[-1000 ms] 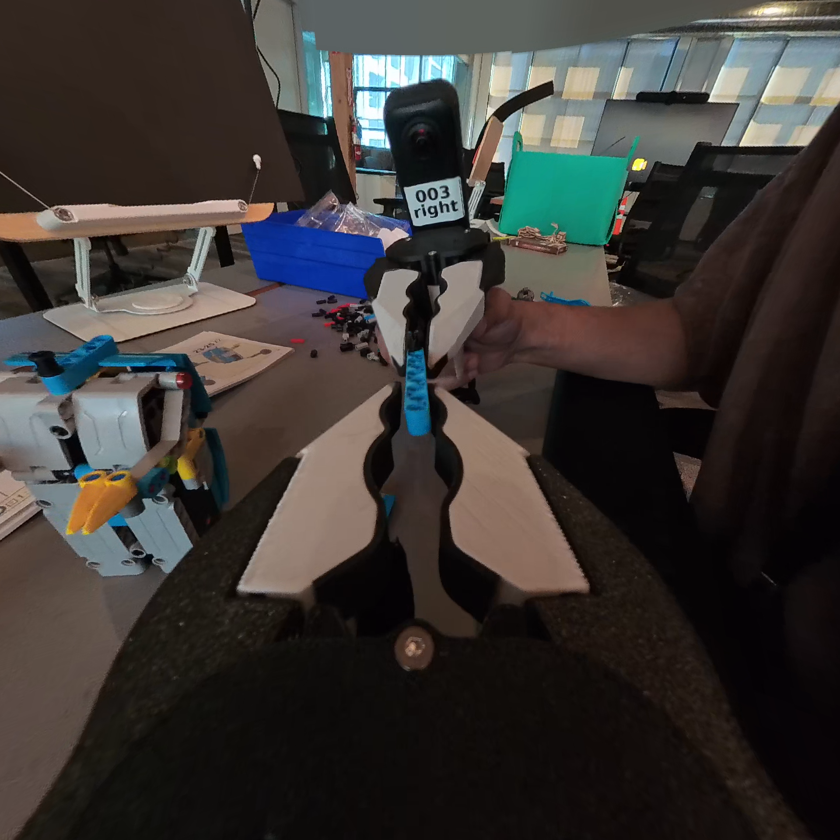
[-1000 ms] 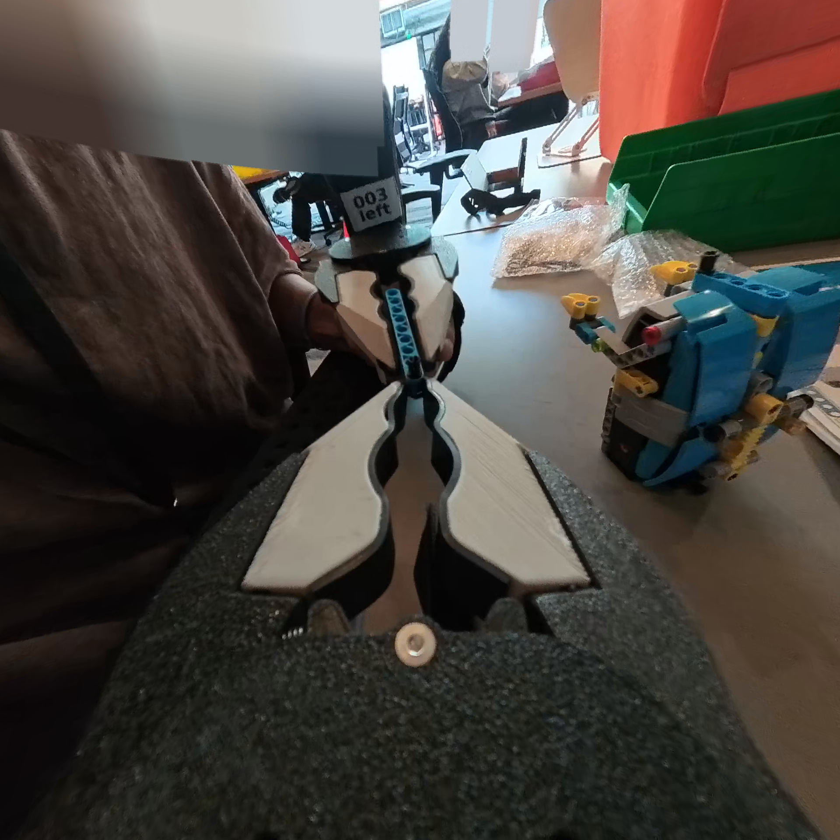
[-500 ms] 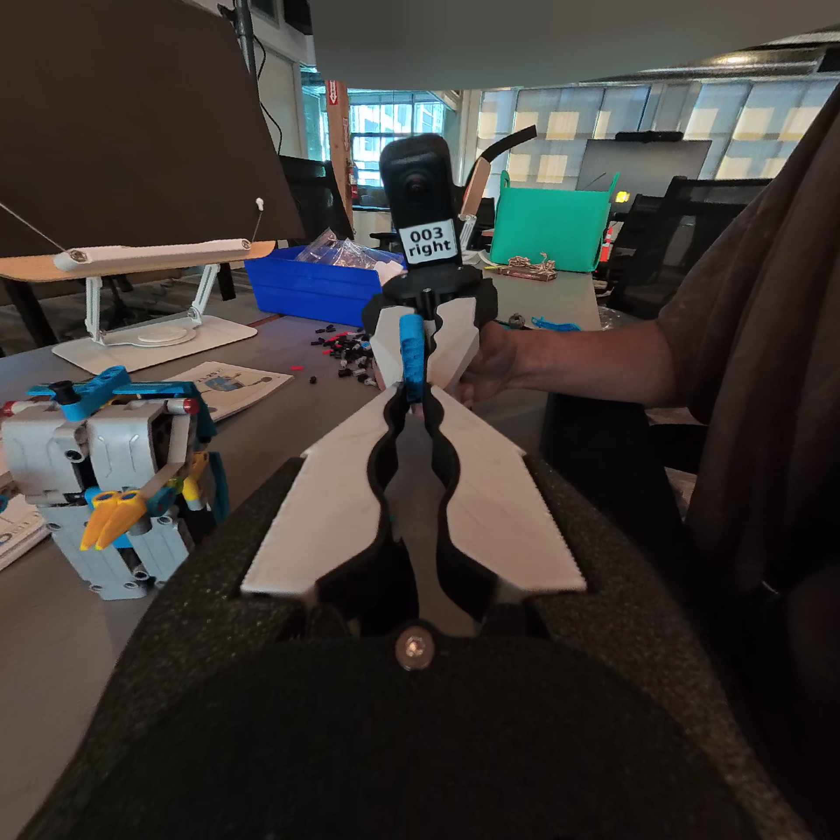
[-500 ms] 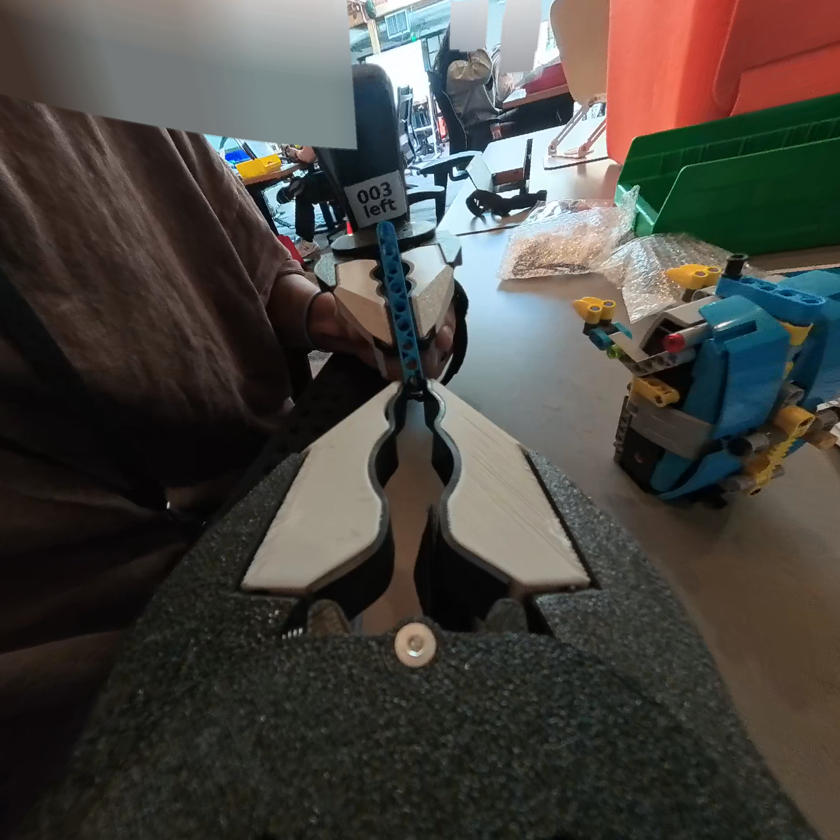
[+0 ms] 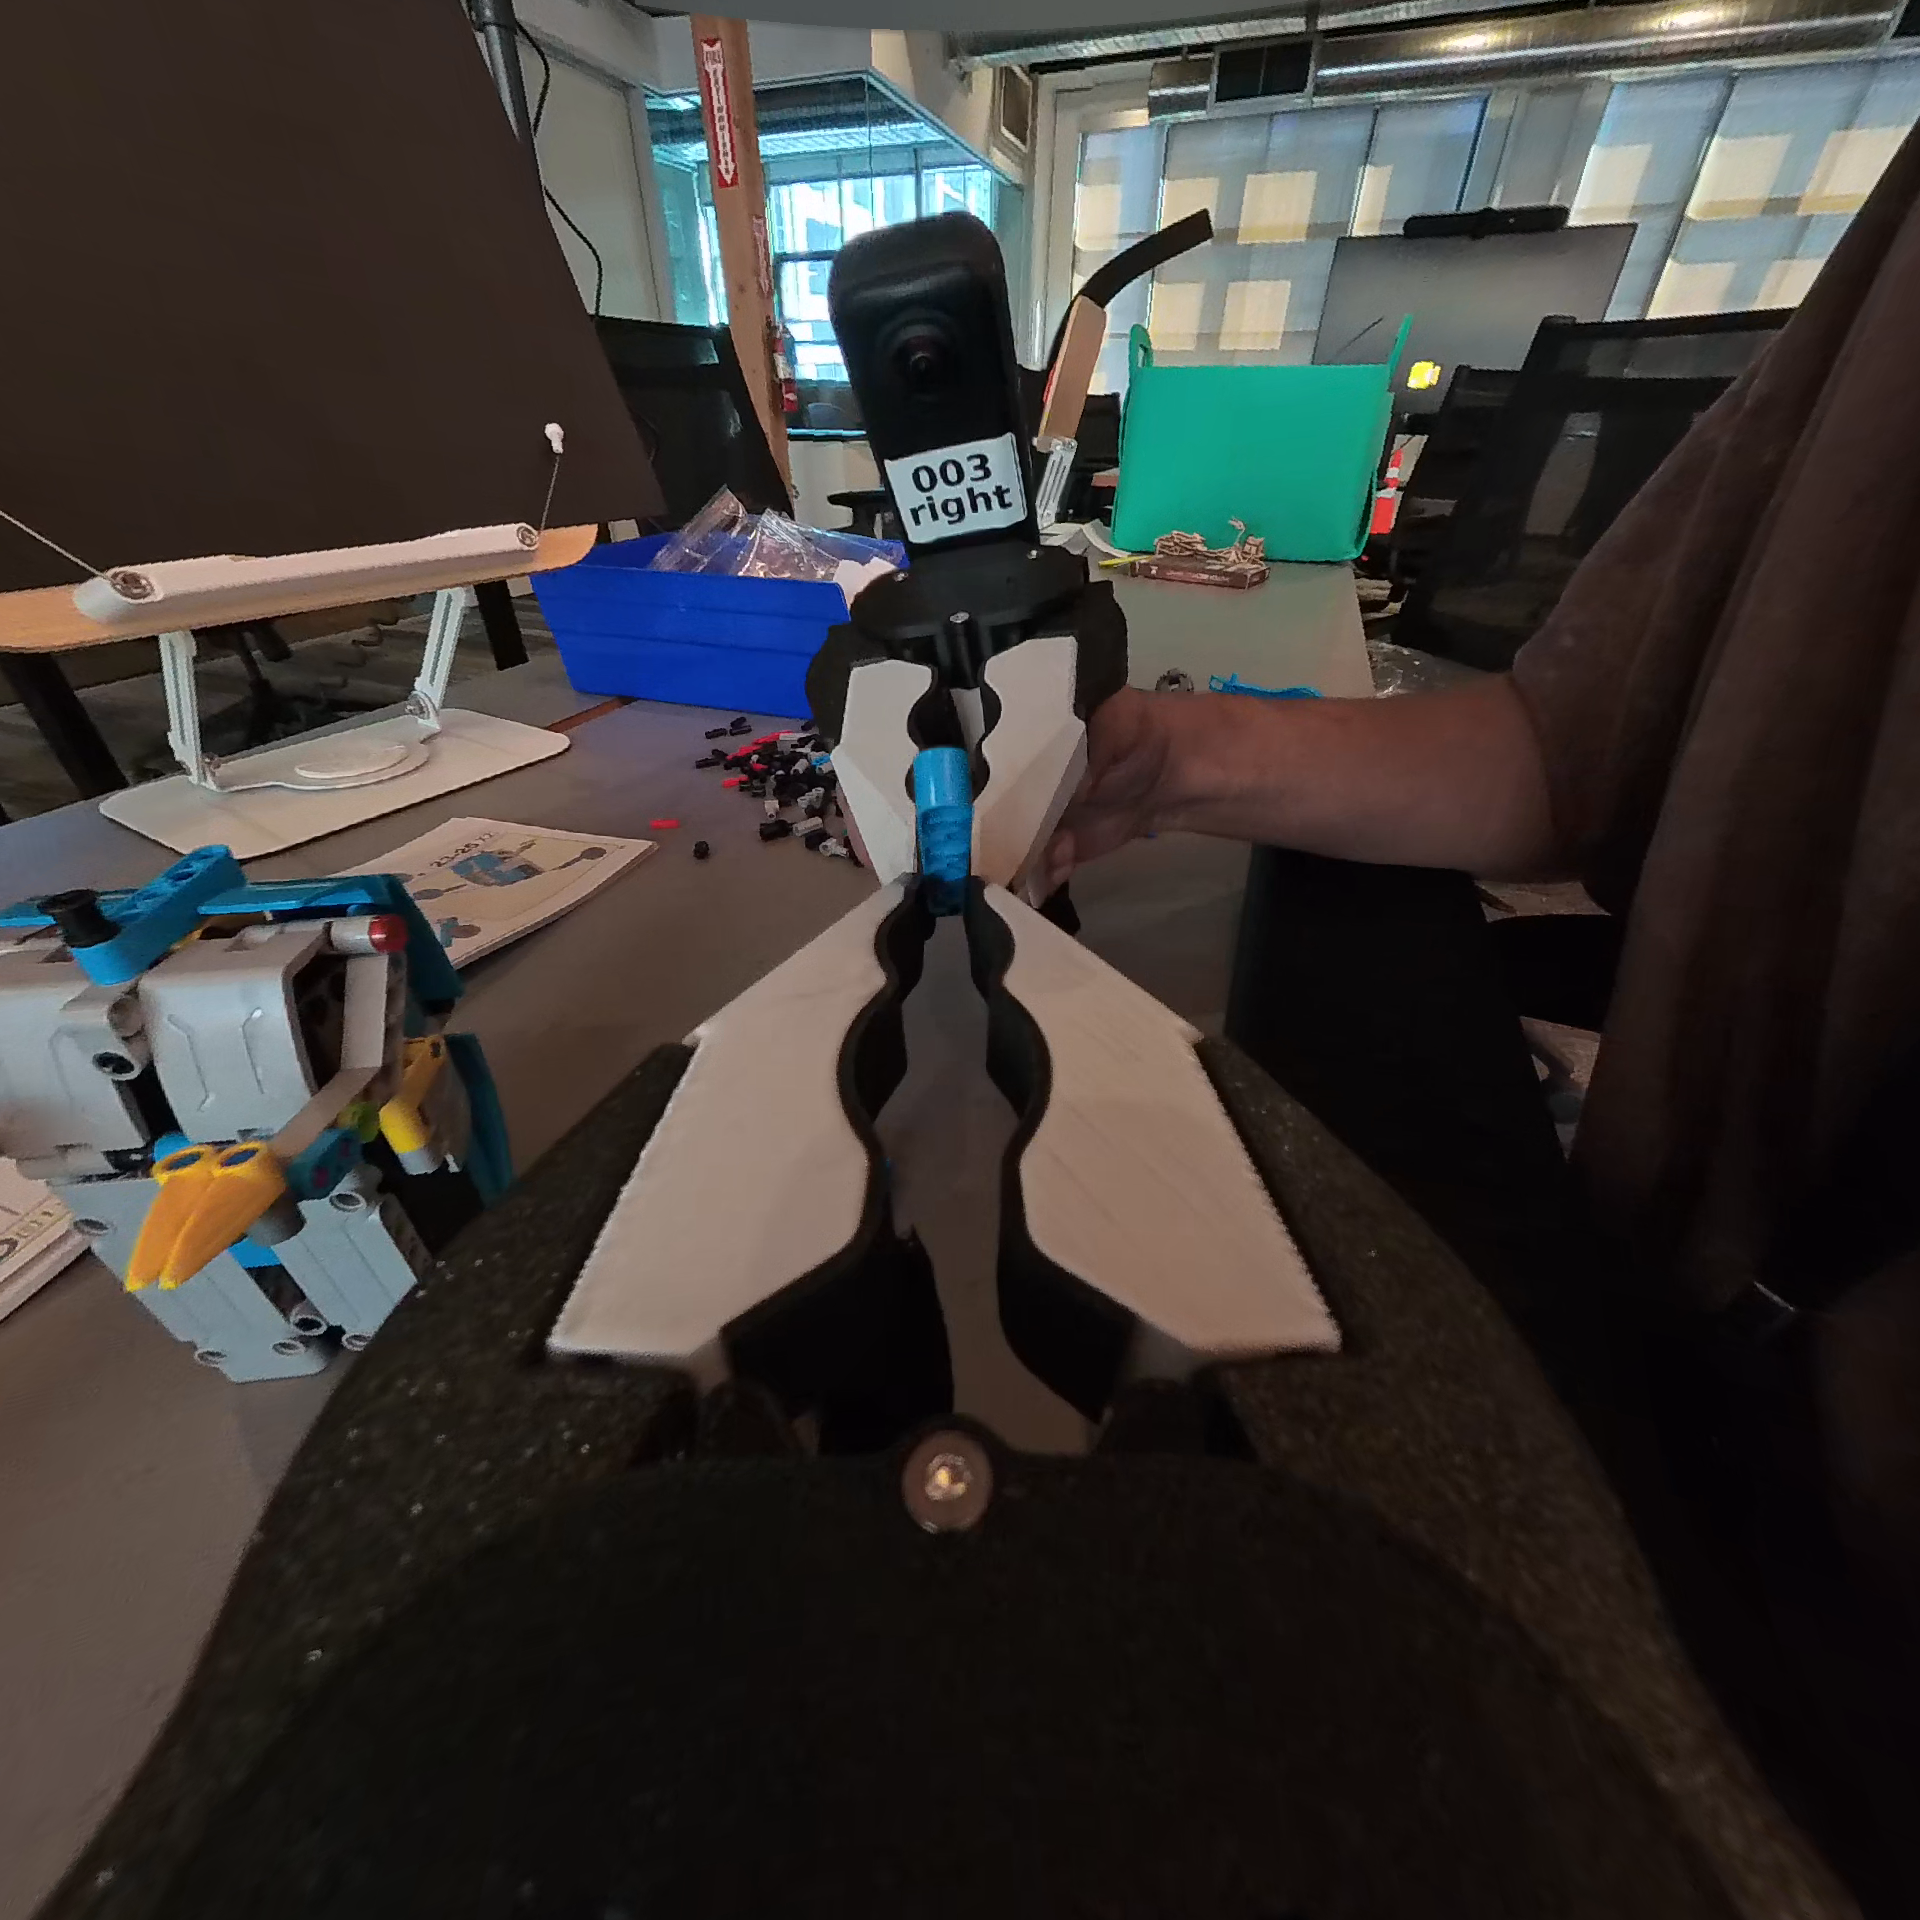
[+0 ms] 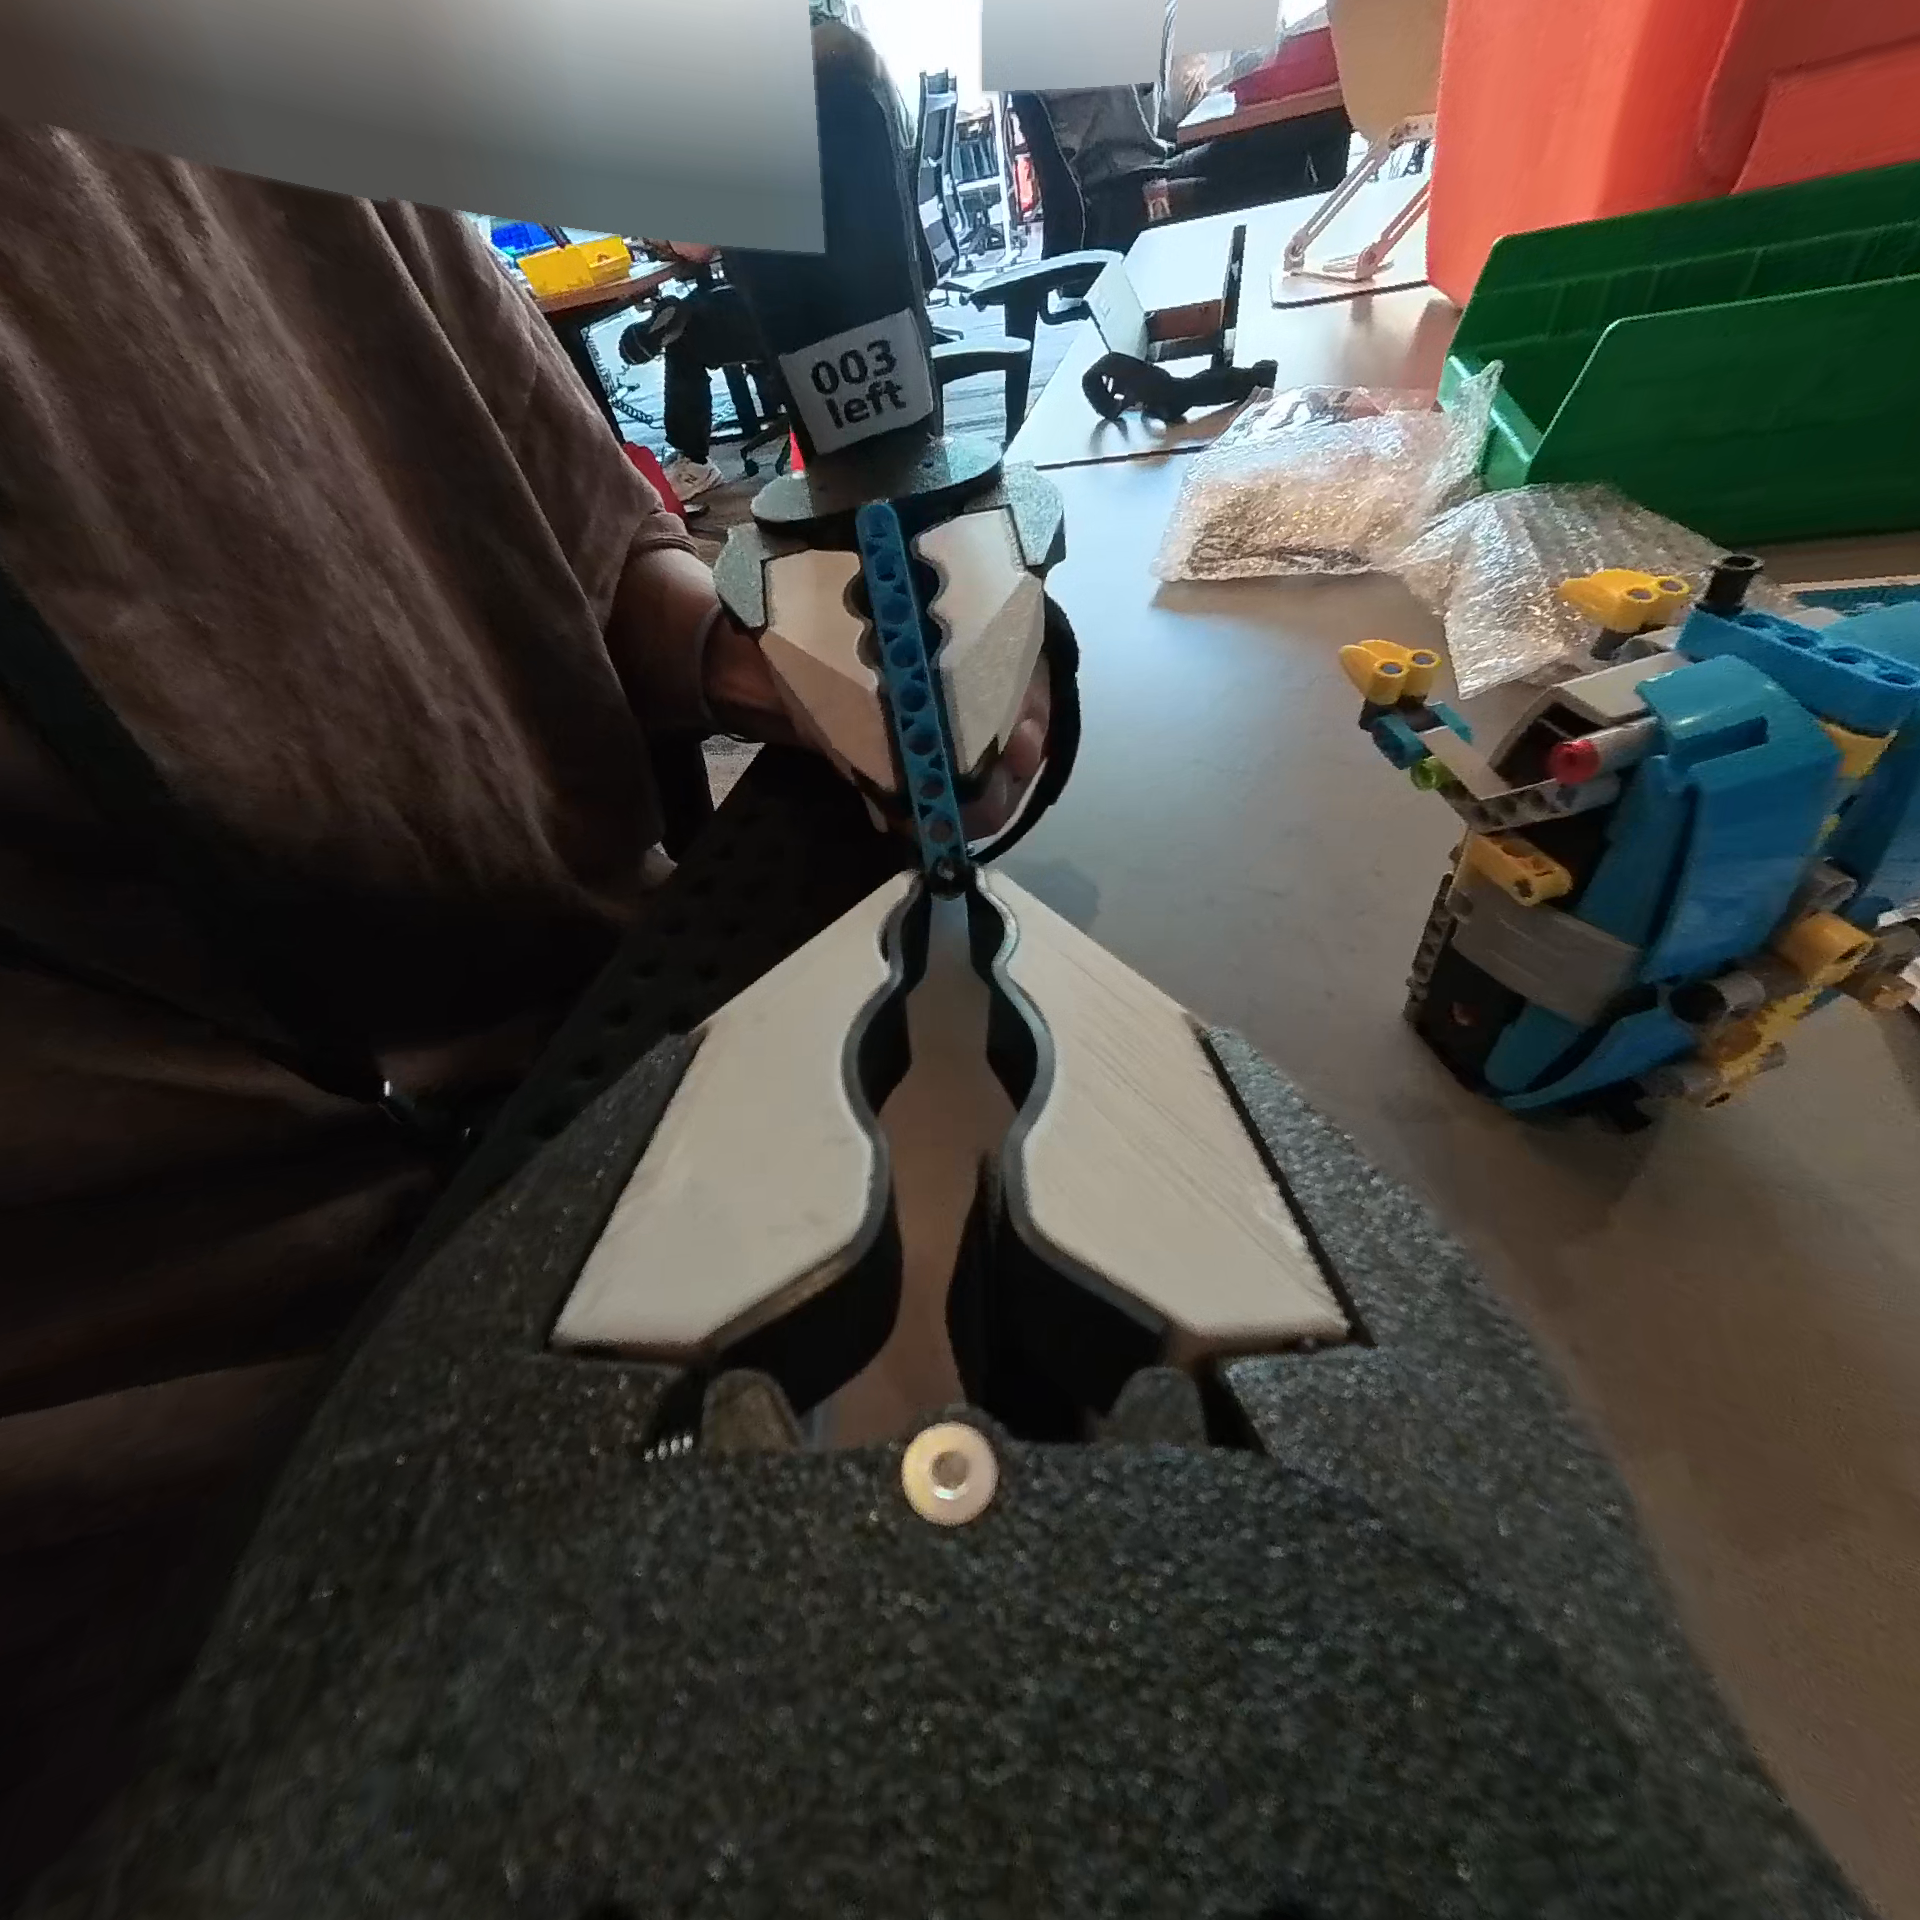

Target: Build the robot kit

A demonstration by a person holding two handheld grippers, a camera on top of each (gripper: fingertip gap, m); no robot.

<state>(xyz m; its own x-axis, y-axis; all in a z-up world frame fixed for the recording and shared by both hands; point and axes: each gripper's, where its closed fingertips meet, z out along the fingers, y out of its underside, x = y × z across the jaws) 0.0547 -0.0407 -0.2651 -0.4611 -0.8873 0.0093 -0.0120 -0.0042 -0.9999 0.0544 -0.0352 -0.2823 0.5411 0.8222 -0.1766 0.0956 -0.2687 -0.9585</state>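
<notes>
Blue perforated beam (image 6: 909, 686): long, thin, a row of holes along its length. Held in the air above the edge of the grey table (image 6: 1195, 831), between the two grippers, which face each other tip to tip. In the left wrist view it appears end-on and foreshortened (image 5: 940, 821), so its length cannot be read there.

Right gripper (image 6: 943, 891): fingers clenched on the near end of the beam; the beam rises away from the tips, tilted slightly left. The grip point itself is small and dark.

Left gripper (image 5: 940, 899): fingers nearly together at the tips, with the beam's end at or between them. Whether they grasp it or merely meet it cannot be told. In the right wrist view the beam crosses in front of this gripper (image 6: 883, 800) and hides its tips.

Hands: one hand (image 5: 1117, 790) wraps the right gripper's handle from behind, forearm level, brown sleeve at the frame edge. The other hand (image 6: 748, 675) is mostly hidden behind the left gripper.

Brick-built model (image 6: 1683, 852): blue, grey and yellow, standing on the table, well apart from both grippers.

Loose small parts (image 5: 774, 769): black and red scatter, too small to identify. Instruction booklet (image 5: 509, 878) beside it. Blue bin (image 5: 696, 634) beyond. Green bin (image 6: 1704, 384), cut off by the frame. Bubble-wrap bags (image 6: 1320, 488) in front of it.
</notes>
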